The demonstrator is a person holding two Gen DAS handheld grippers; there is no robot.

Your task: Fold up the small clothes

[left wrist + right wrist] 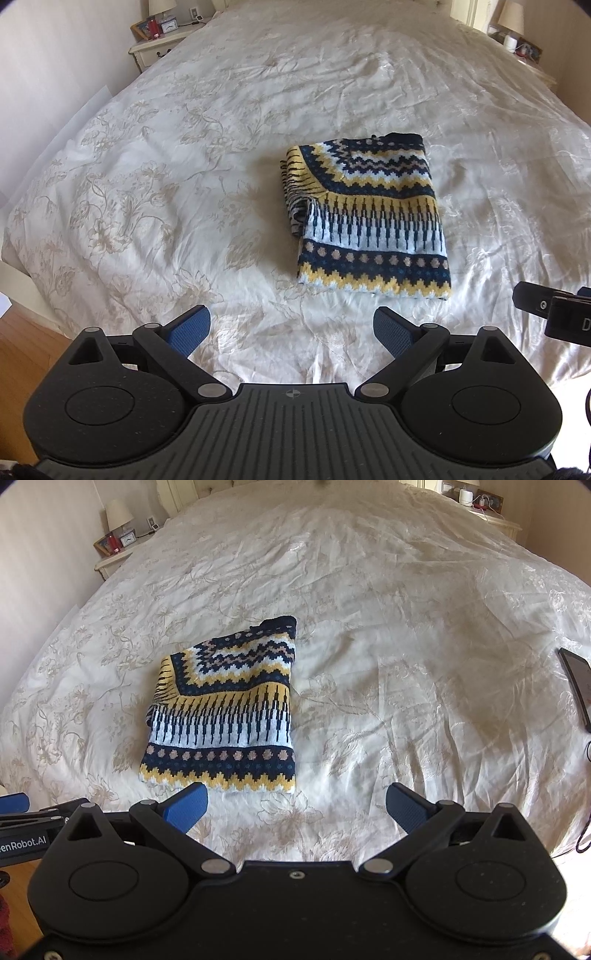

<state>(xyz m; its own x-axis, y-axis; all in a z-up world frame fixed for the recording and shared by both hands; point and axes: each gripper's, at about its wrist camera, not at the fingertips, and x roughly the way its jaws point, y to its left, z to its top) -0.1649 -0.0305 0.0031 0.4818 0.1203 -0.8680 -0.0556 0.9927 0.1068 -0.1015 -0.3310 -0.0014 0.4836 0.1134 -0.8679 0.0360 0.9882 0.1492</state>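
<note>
Both tools, left tool point(291, 330) and right tool point(295, 806), are hovering spread wide and empty near the folded sweater point(365, 218) lying mid-bed point(147, 166), and any careless pinch now risks dragging its layers apart.

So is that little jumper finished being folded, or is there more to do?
It looks done: the patterned jumper lies in a compact folded rectangle on the bed. Nothing is in hand; the left tongs and right tongs are open and empty, short of it. No other clothes show.
</note>
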